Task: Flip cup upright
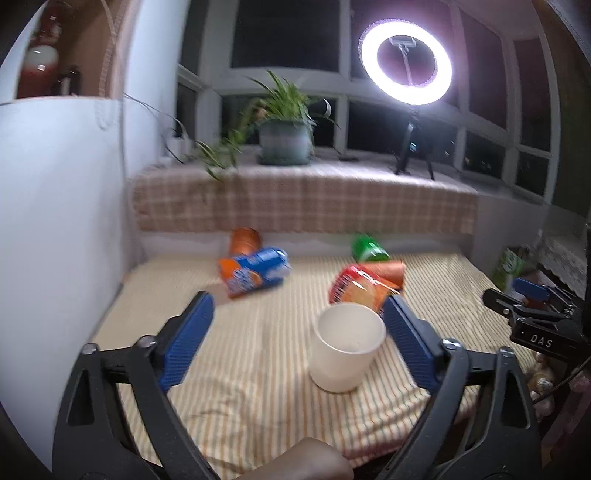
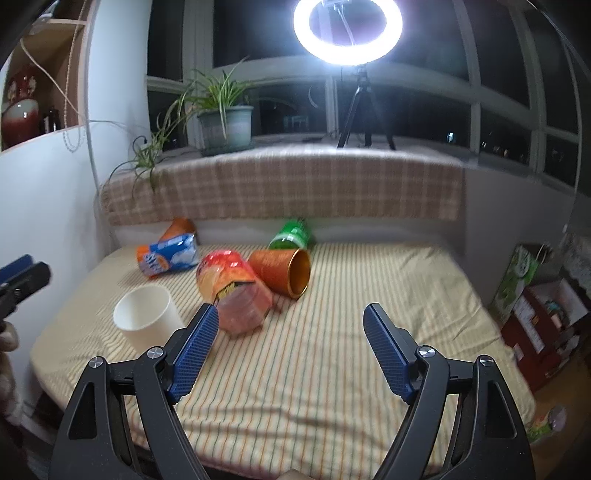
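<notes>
- Left tongs [image 1: 297,312] spread wide, gripping nothing; white cup [image 1: 347,345] stands upright between their tips, nearer the right one.
- Right tongs [image 2: 290,321] spread, empty.

Home bedroom: striped bed [image 2: 332,350], plaid-covered bay-window ledge [image 2: 295,184], potted plant [image 2: 225,125], ring light [image 2: 347,33] on tripod, dark outside.

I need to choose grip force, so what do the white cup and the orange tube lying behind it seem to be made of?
White cup: probably matte paper or plastic; plain, dull surface with no glare.
Orange tube: likely cardboard with a foil or metallic lining; the open end's inside shines gold under the ring light.
</notes>
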The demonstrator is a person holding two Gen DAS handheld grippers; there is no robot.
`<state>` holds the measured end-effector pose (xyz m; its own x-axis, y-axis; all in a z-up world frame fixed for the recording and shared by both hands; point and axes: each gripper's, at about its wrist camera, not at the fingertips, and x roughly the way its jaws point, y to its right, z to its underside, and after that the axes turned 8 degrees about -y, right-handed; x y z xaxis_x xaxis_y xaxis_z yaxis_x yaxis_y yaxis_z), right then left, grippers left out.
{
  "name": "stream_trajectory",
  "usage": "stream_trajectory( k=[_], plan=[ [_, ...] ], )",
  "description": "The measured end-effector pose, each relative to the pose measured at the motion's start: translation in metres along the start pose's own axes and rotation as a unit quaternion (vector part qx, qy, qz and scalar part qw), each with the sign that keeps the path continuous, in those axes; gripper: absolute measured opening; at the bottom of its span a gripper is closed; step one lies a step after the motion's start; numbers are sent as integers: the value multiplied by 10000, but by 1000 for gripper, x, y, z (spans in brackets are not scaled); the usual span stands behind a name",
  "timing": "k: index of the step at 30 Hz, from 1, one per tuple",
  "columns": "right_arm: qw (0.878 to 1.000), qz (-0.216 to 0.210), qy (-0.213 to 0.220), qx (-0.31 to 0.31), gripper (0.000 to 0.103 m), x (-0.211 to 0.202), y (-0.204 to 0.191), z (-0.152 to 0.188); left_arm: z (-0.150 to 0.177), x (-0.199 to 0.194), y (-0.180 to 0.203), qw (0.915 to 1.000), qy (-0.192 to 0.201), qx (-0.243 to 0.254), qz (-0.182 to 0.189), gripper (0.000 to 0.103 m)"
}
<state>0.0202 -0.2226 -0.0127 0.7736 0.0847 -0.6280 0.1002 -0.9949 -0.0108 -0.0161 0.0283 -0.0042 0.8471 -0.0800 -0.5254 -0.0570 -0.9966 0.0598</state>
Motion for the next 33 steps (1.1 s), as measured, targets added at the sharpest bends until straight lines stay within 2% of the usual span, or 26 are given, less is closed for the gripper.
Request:
stream_trajectory(
  k=[6,8,10,19,33],
  plan=[
    [9986,362,379,-1,89,-8,-5,-6,-1,-15,-9,9986,357,-123,-369,103],
    [9977,465,490,31,96,-10,-6,-7,-1,-18,-9,9980,423,-94,-466,103],
    [9965,556,613,63,100,-12,-6,-7,0,-20,-9,9974,467,-52,-545,103],
    [9948,640,788,68,100,-16,-7,-11,1,-20,-7,9970,482,3,-612,103],
    [9950,620,781,51,100,-16,-8,-12,0,-21,-9,9970,488,-1,-606,103]
  ],
)
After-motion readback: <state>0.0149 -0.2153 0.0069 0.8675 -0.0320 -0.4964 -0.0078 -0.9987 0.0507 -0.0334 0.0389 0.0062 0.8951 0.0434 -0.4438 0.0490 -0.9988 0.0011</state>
